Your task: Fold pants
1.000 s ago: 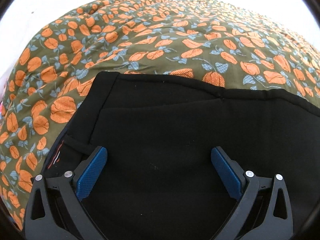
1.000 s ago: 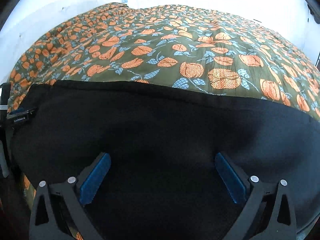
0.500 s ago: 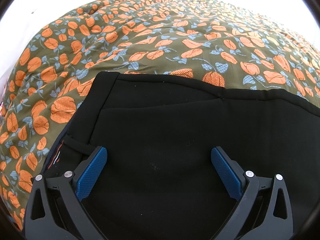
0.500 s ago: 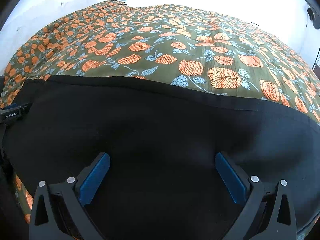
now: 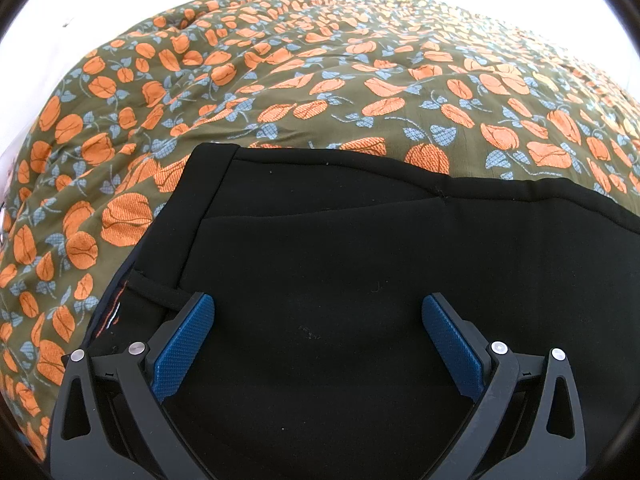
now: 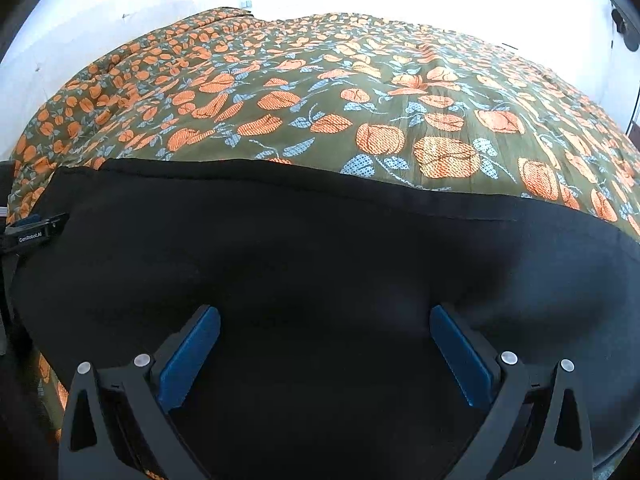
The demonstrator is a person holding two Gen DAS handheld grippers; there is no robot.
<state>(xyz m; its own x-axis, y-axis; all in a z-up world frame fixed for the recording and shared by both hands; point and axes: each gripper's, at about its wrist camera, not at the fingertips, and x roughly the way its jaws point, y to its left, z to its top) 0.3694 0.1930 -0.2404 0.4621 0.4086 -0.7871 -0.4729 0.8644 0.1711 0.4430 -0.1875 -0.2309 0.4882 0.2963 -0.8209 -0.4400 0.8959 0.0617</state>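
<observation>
Black pants [image 5: 340, 248] lie flat on a bed, their waistband end with a belt loop and an orange inner label at the lower left of the left wrist view. My left gripper [image 5: 318, 308] hovers open over that waist area, blue pads wide apart with nothing between them. In the right wrist view the pants [image 6: 320, 248] stretch across the frame as a broad black band. My right gripper [image 6: 325, 320] is open above the cloth, holding nothing. The left gripper's body [image 6: 32, 232] shows at the left edge of that view.
A bedspread [image 5: 360, 80] in olive green with orange flowers and blue leaves covers the bed beyond the pants [image 6: 360, 100]. White walls stand behind the bed. A dark fitting hangs on the wall at the far right [image 6: 624, 28].
The right gripper has shifted slightly, so the pants' far edge sits a little lower and more tilted in its view. The left wrist view is unchanged.
</observation>
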